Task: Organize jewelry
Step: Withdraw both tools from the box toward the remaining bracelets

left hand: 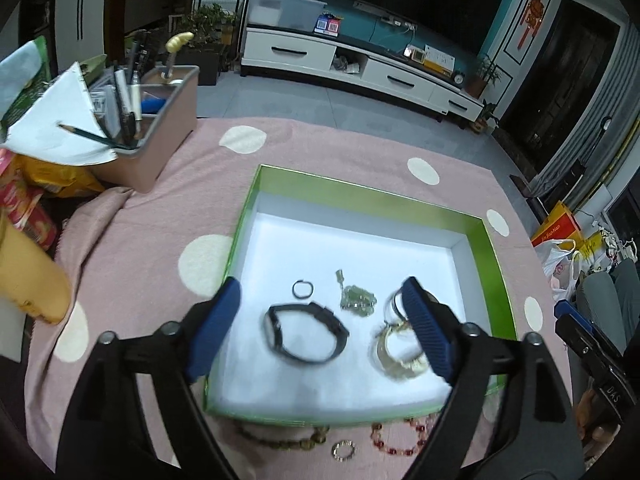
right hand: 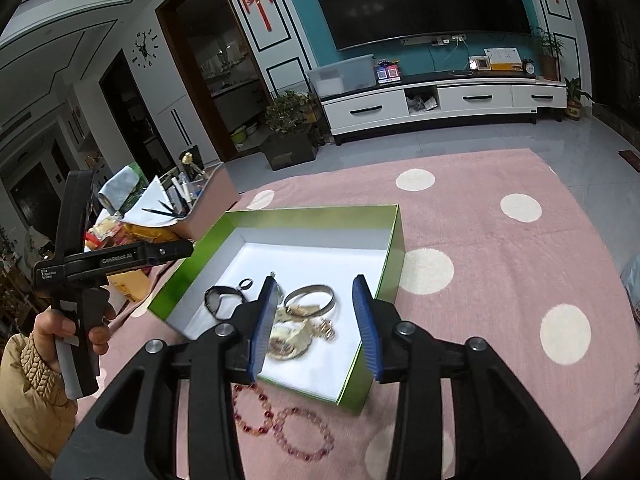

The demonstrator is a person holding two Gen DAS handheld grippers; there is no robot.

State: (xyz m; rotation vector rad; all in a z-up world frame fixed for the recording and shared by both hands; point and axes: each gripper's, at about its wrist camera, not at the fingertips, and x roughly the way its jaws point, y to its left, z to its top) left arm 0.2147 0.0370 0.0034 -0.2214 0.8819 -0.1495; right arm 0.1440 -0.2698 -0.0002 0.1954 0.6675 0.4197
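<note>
A green box (left hand: 490,254) with a white inside lies on the pink dotted cloth (left hand: 132,248). In it lie a black band (left hand: 306,334), a small dark ring (left hand: 302,289), a green trinket (left hand: 356,298), a silver bangle (right hand: 311,300) and gold pieces (left hand: 396,354). My left gripper (left hand: 320,330) is open and empty above the box. My right gripper (right hand: 316,328) is open and empty over the box's near side (right hand: 348,390). On the cloth in front lie a brown bead strand (left hand: 280,442), a small gold ring (left hand: 343,450) and red bead bracelets (left hand: 396,438) (right hand: 304,434).
A tan organizer (left hand: 160,128) with pens and paper stands at the far left of the cloth. Snack bags (left hand: 28,196) lie left of it. Shopping bags (left hand: 568,248) sit off the right edge. The left gripper's body (right hand: 80,276) shows in the right wrist view.
</note>
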